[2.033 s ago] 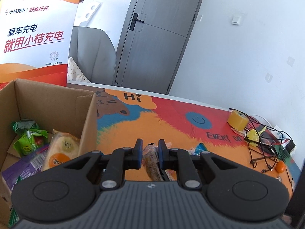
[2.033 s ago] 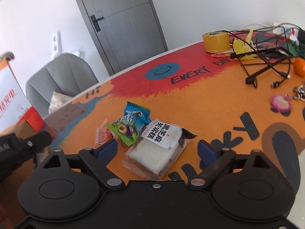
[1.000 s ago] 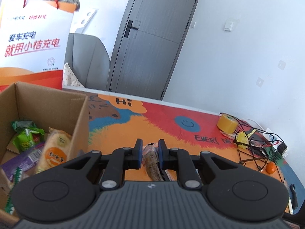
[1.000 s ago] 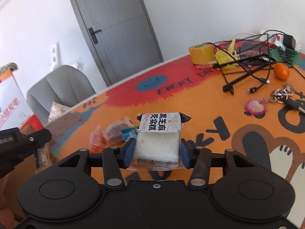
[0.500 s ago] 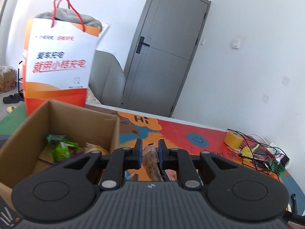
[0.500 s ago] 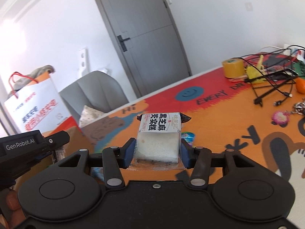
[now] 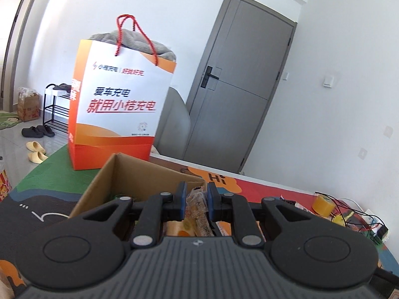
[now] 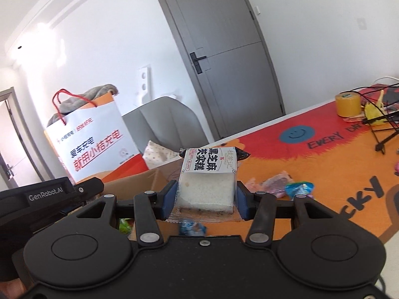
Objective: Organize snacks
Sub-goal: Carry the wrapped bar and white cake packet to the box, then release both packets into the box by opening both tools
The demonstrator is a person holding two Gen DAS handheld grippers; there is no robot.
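My left gripper (image 7: 196,199) is shut on a brown wrapped snack bar (image 7: 198,211) and hangs over the open cardboard box (image 7: 129,174); packets inside the box show below it. My right gripper (image 8: 206,196) is shut on a white cake packet (image 8: 208,182) with a black-lettered label, held above the table near the box (image 8: 149,177). The left gripper's black body (image 8: 47,199) shows at the left of the right wrist view. Loose snack packets (image 8: 276,183) and a blue packet (image 8: 299,189) lie on the orange mat.
A tall orange and white paper bag (image 7: 119,104) stands behind the box. A grey chair (image 8: 164,122) is beyond the table. Yellow tape roll (image 8: 348,104), cables (image 8: 384,127) and a power strip (image 7: 374,226) crowd the far right of the table.
Both grippers rose and swung left toward the box, each keeping its snack. The left gripper now hangs over the box opening; the bag has come into fuller view.
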